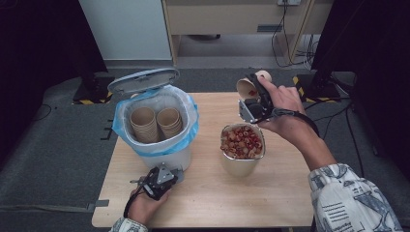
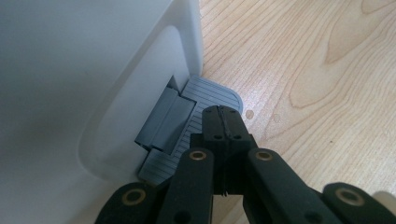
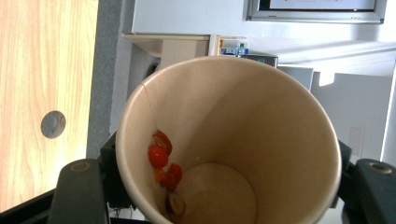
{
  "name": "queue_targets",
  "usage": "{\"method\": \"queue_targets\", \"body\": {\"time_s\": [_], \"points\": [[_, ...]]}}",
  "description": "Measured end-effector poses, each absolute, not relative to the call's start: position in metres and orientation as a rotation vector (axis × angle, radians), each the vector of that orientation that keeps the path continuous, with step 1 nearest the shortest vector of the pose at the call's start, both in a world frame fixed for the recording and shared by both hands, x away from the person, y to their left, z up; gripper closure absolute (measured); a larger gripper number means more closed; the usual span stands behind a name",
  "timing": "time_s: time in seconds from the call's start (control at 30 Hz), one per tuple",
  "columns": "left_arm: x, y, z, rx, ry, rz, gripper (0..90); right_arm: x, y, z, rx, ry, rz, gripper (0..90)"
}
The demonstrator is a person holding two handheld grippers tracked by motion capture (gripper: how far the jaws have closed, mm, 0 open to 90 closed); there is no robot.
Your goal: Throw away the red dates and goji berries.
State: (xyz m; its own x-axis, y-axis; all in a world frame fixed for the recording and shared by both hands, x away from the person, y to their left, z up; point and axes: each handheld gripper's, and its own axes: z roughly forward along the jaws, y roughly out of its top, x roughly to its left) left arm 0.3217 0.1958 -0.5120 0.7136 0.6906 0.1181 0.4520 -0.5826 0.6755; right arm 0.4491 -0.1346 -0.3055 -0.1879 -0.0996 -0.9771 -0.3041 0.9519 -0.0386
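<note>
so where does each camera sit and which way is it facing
High view: above the person's side, looking down on the table; both forearms, left gripper, right gripper.
Left gripper view: along shut jaws onto the bin's pedal.
Right gripper view: into the held paper cup.
Shared: high and right gripper views show that cup.

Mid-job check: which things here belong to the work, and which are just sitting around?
In the job:
- right claw clamping the paper cup
- left claw, shut, on the bin pedal
- lidded bin
- stacked cups inside it
- scrap container

Lying about:
- floor cables
- desk
</note>
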Motion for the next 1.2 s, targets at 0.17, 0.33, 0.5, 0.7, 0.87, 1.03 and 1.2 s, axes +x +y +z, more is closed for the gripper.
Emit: {"method": "queue_targets", "body": {"time_s": [0.17, 0.33, 0.5, 0.7, 0.87, 1.03, 1.2], "points": [[0.322, 0.196, -0.512, 2.289, 0.866, 0.493, 89.9, 0.451, -0.131, -0.305, -0.277, 1.772, 0.235, 29.1], [0.322, 0.196, -0.512, 2.289, 0.865, 0.493, 89.9, 0.455, -0.13, -0.305, -0.215, 1.804, 0.318, 29.2], [0.322, 0.196, -0.512, 2.286, 0.865, 0.491, 89.9, 0.457, -0.129, -0.304, -0.159, 1.834, 0.396, 29.6], [0.322, 0.196, -0.512, 2.289, 0.866, 0.491, 89.9, 0.46, -0.128, -0.299, -0.077, 1.864, 0.533, 29.6], [0.322, 0.196, -0.512, 2.289, 0.866, 0.491, 89.9, 0.461, -0.127, -0.296, -0.023, 1.89, 0.619, 29.6], [0.322, 0.196, -0.512, 2.29, 0.865, 0.491, 89.9, 0.459, -0.118, -0.291, -0.007, 1.904, 0.701, 29.5], [0.322, 0.196, -0.512, 2.29, 0.864, 0.491, 89.9, 0.458, -0.11, -0.286, 0.037, 1.927, 0.805, 29.5]]}}
